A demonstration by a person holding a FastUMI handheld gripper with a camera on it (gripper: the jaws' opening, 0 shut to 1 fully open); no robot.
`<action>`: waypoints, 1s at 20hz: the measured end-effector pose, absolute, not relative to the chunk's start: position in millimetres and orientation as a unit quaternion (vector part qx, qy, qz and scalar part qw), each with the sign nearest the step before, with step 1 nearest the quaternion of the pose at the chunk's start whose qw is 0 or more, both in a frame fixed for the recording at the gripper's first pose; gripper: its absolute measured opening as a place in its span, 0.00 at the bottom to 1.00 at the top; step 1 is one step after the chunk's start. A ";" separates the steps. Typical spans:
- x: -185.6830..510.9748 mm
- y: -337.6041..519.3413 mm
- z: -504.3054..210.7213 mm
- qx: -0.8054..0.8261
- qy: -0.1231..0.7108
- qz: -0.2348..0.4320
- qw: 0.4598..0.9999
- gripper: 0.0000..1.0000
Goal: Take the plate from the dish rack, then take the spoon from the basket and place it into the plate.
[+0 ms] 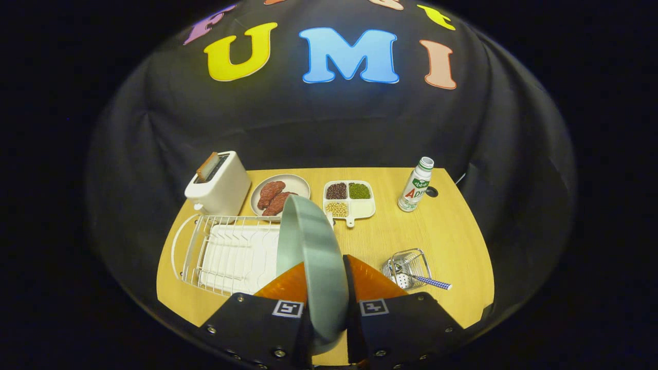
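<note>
You've got the gripper [326, 288] clamped on the plate [313, 257]; both fingers press its rim from either side and it stands on edge between them, raised above the table [442, 231], just beside the dish rack [226, 254]; the rack's white tray shows bare under the wires. The basket [408, 267] sits on the far side of the plate from the rack, lying tipped over on the wood; the spoon [424, 280] rests in it with its checkered handle poking out of the open end. Behind the rack there's a toaster [218, 185] with a slice sticking up; next to that, a dish of meat [280, 195], then a divided tray of beans [349, 199], and a bottle [415, 185] standing upright farthest from the rack.
</note>
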State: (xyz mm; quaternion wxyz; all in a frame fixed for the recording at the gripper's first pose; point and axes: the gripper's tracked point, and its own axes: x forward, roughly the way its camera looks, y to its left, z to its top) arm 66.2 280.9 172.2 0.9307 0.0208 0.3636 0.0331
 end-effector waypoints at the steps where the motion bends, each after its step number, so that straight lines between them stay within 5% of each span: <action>1: 55.8 265.7 170.2 0.029 0.365 0.033 0.930 0.25; 20: -72.9 224.4 13.6 0.226 0.422 0.118 0.870 0.25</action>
